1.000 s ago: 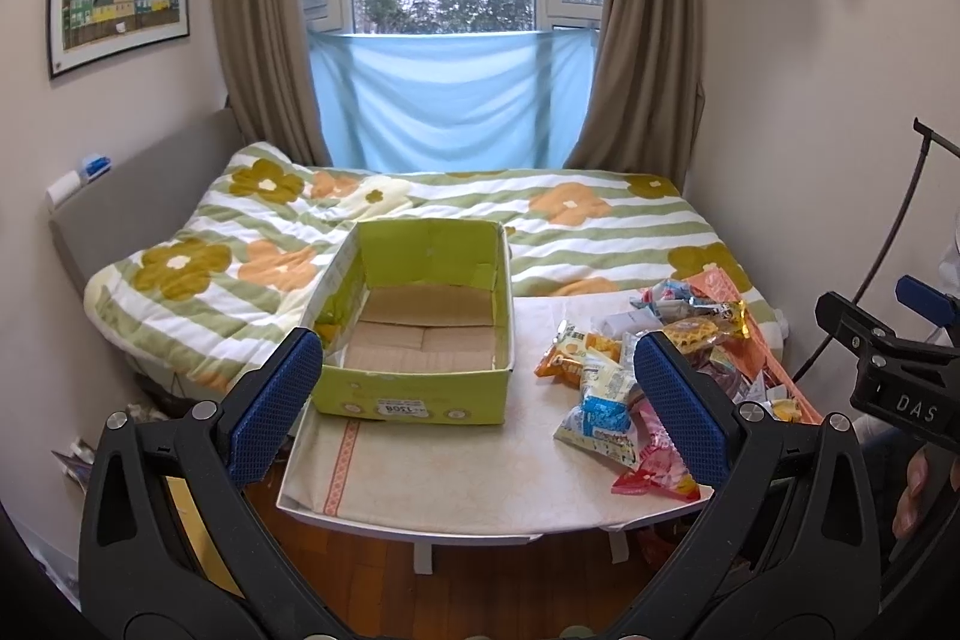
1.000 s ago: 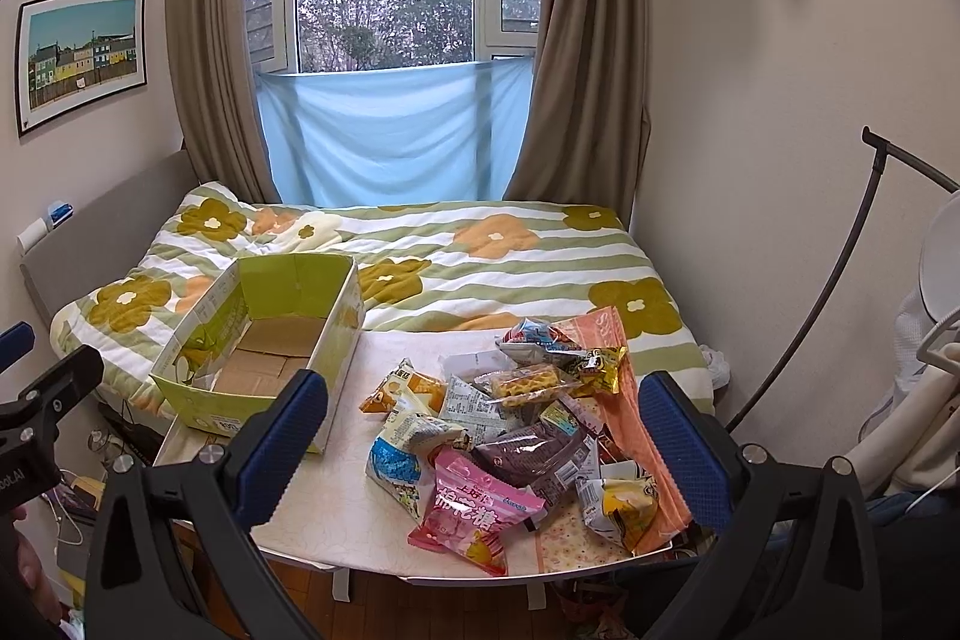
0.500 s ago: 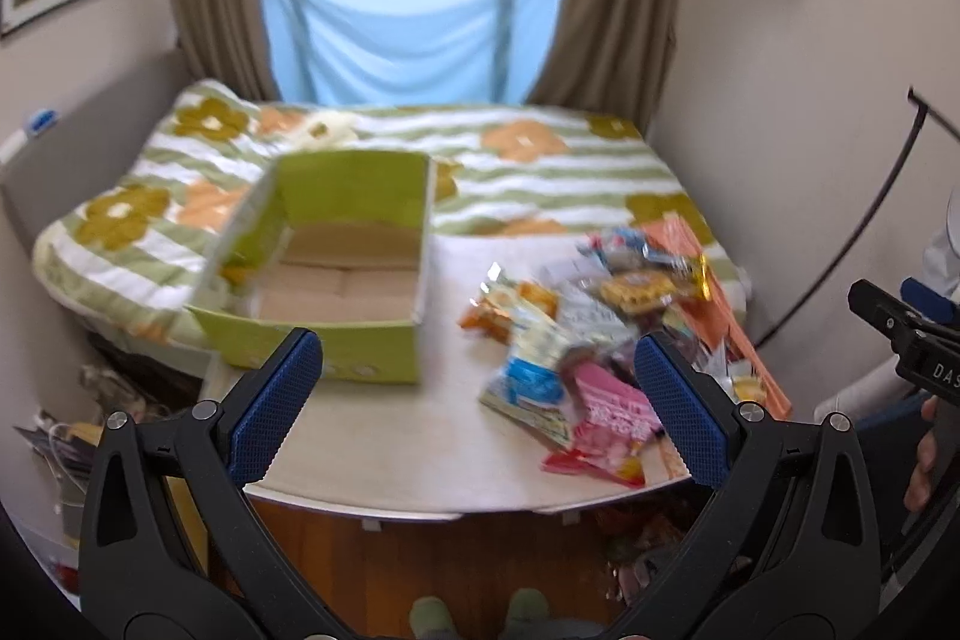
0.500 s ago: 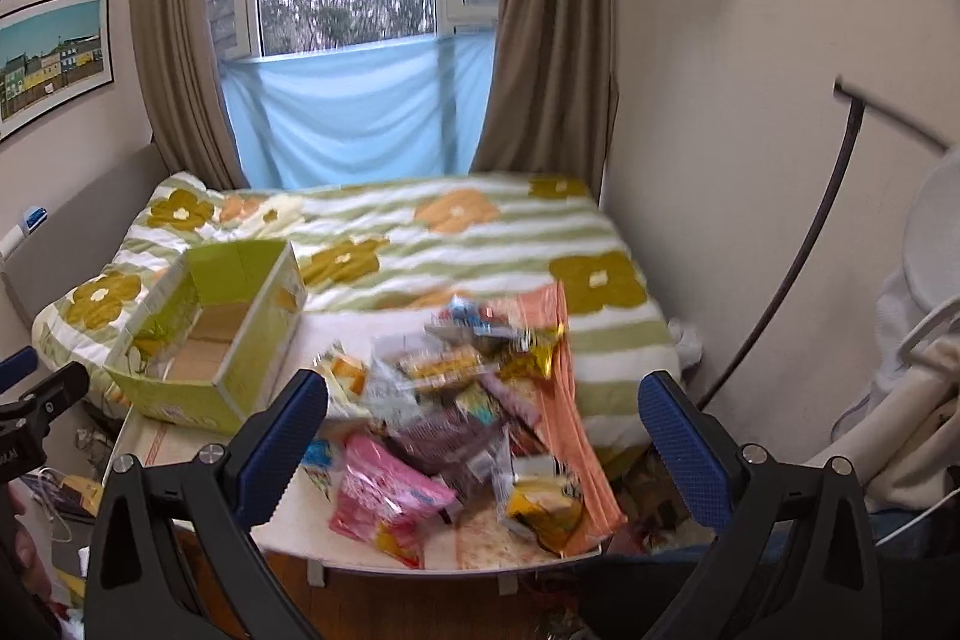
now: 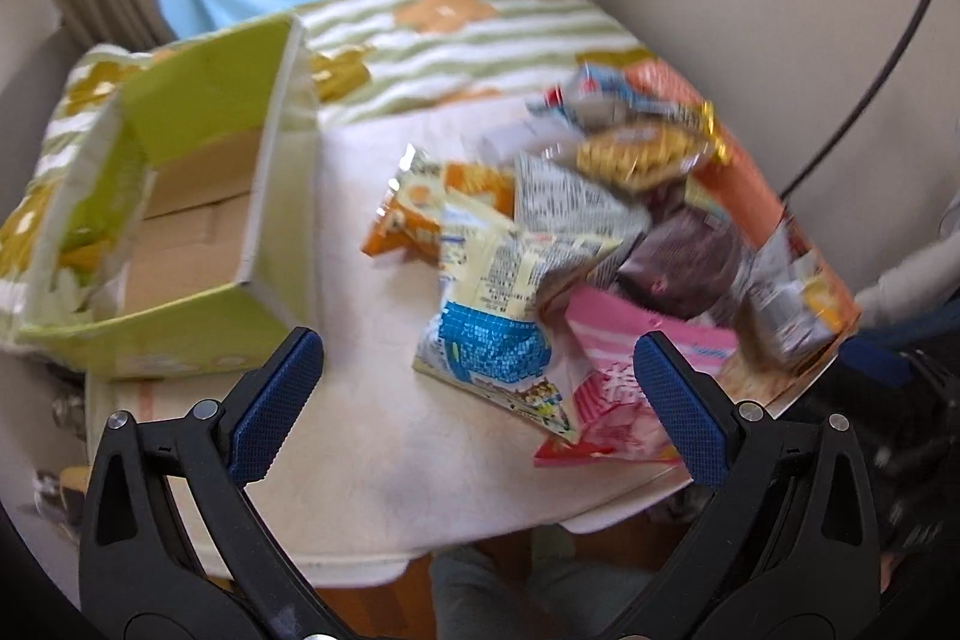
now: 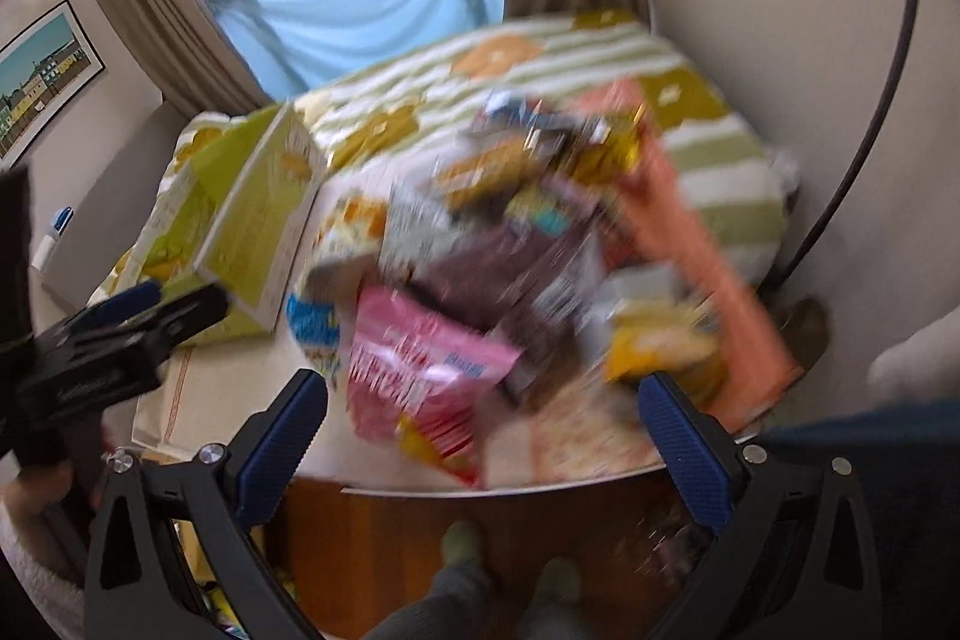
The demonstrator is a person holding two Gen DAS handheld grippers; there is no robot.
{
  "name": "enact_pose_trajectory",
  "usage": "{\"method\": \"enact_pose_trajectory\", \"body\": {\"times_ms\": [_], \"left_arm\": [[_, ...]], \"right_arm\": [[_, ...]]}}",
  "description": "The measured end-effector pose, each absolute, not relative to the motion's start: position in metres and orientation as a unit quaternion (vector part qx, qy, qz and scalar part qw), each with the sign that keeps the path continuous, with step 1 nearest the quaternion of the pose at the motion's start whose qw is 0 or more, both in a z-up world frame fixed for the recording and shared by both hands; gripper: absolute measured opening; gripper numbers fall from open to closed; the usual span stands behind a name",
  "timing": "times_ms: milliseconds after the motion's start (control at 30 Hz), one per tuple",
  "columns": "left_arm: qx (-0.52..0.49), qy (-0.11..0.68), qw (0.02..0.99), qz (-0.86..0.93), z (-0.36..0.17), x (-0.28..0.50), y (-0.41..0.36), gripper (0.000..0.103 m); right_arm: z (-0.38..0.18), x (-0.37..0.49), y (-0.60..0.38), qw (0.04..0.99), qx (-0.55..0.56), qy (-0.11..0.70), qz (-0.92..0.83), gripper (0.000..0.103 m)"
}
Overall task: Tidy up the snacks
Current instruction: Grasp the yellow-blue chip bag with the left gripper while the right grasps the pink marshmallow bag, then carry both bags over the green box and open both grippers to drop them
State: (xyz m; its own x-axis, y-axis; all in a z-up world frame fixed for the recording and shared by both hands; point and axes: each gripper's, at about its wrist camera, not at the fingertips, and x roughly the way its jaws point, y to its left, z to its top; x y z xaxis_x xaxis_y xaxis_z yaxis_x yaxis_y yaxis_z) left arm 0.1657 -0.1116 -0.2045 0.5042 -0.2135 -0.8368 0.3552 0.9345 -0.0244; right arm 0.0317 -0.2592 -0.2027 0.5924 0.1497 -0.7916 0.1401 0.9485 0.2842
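A pile of snack packets lies on the right half of the white table (image 5: 372,436): a blue-and-white bag (image 5: 486,346), a pink bag (image 5: 624,370), an orange bag (image 5: 420,208) and a brown bag (image 5: 684,256). An open green cardboard box (image 5: 198,196) stands empty on the left. My left gripper (image 5: 480,400) is open and empty above the table's front edge, near the blue-and-white bag. My right gripper (image 6: 483,430) is open and empty, just before the pink bag (image 6: 420,370). The box (image 6: 252,226) shows at the left there.
A bed with a green striped flowered cover (image 5: 456,22) lies behind the table. A wall is on the right. An orange cloth (image 6: 702,250) runs along the table's right edge. The left gripper (image 6: 114,334) shows in the right wrist view. The person's feet (image 6: 462,544) are below.
Both grippers have moved forward and tilted down toward the snack pile, which now looks much larger. Both views are motion-blurred. Both stay open.
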Motion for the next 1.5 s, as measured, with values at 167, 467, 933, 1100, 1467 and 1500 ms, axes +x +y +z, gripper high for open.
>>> {"method": "enact_pose_trajectory", "body": {"times_ms": [167, 467, 933, 1100, 1467, 1500], "left_arm": [[0.102, 0.499, 0.837, -0.198, -0.241, 0.188, -0.120, 0.093], [0.112, 0.529, 0.803, -0.250, -0.272, 0.213, -0.123, 0.081], [0.133, 0.535, 0.785, -0.282, -0.287, 0.220, -0.129, 0.047], [0.122, 0.530, 0.795, -0.268, -0.275, 0.215, -0.119, 0.043], [0.087, 0.496, 0.837, -0.217, -0.227, 0.189, -0.100, 0.042], [0.082, 0.491, 0.841, -0.211, -0.221, 0.186, -0.098, 0.042]], "right_arm": [[-0.243, 0.049, -0.232, 0.863, 0.177, 0.473, 0.015, 0.103], [-0.273, 0.072, -0.206, 0.851, 0.192, 0.488, -0.003, 0.103], [-0.292, 0.081, -0.202, 0.835, 0.217, 0.504, -0.032, 0.072], [-0.287, 0.084, -0.194, 0.839, 0.204, 0.504, -0.031, 0.066], [-0.256, 0.086, -0.189, 0.855, 0.177, 0.487, 0.017, 0.059], [-0.252, 0.084, -0.190, 0.857, 0.174, 0.485, 0.022, 0.058]]}}
